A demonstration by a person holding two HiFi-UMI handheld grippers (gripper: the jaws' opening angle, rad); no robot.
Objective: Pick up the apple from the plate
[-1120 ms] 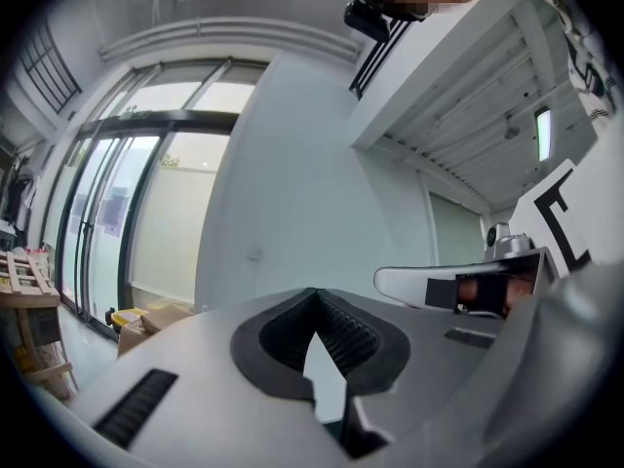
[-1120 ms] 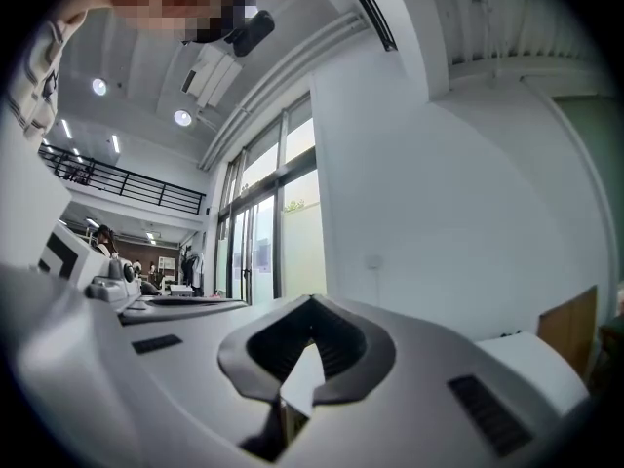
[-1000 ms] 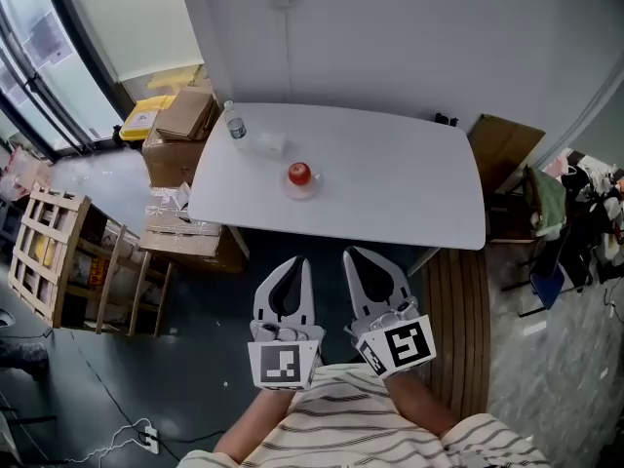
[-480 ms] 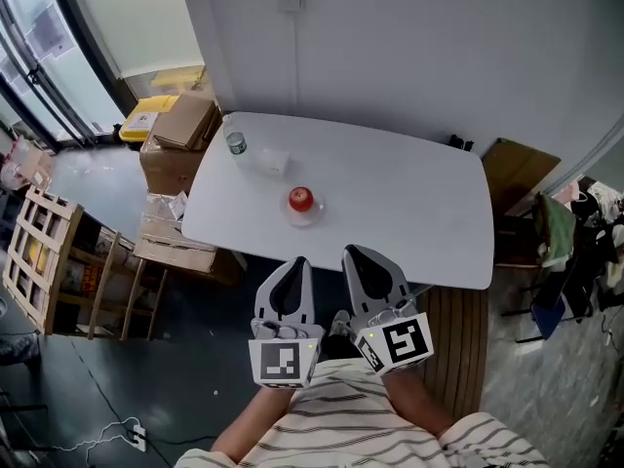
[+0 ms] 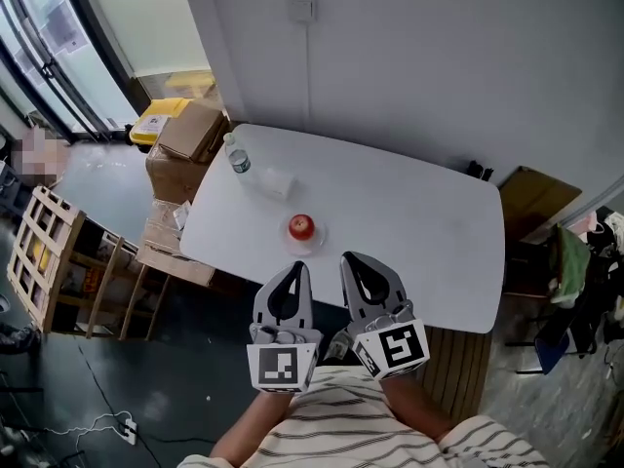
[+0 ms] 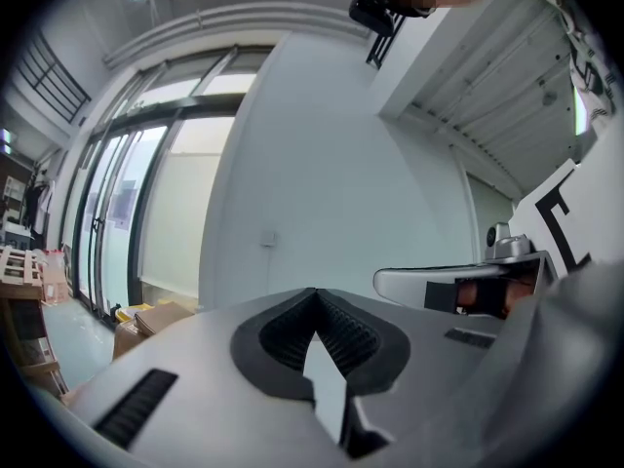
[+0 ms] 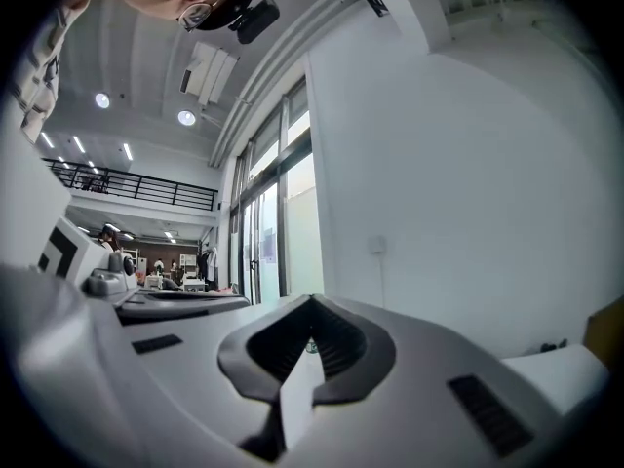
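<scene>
A red apple (image 5: 301,225) sits on a small clear plate (image 5: 314,237) near the front left part of the white table (image 5: 409,222). Both grippers are held side by side just short of the table's near edge, pointing at it. My left gripper (image 5: 296,265) is shut with nothing in it, its tips a little in front of the plate. My right gripper (image 5: 350,258) is also shut and empty, to the right of the plate. In the left gripper view the jaws (image 6: 314,292) meet. The right gripper view shows the same (image 7: 311,301). Neither gripper view shows the apple.
A water bottle (image 5: 235,154) and a small white object (image 5: 279,181) stand at the table's far left. Cardboard boxes (image 5: 188,131) and a wooden crate (image 5: 44,252) lie left of the table. A slatted wooden bench (image 5: 458,369) is at the lower right. A wall runs behind the table.
Both grippers have moved forward toward the table's near edge, side by side. The apple and plate now lie closer to their tips. Both jaws stayed shut.
</scene>
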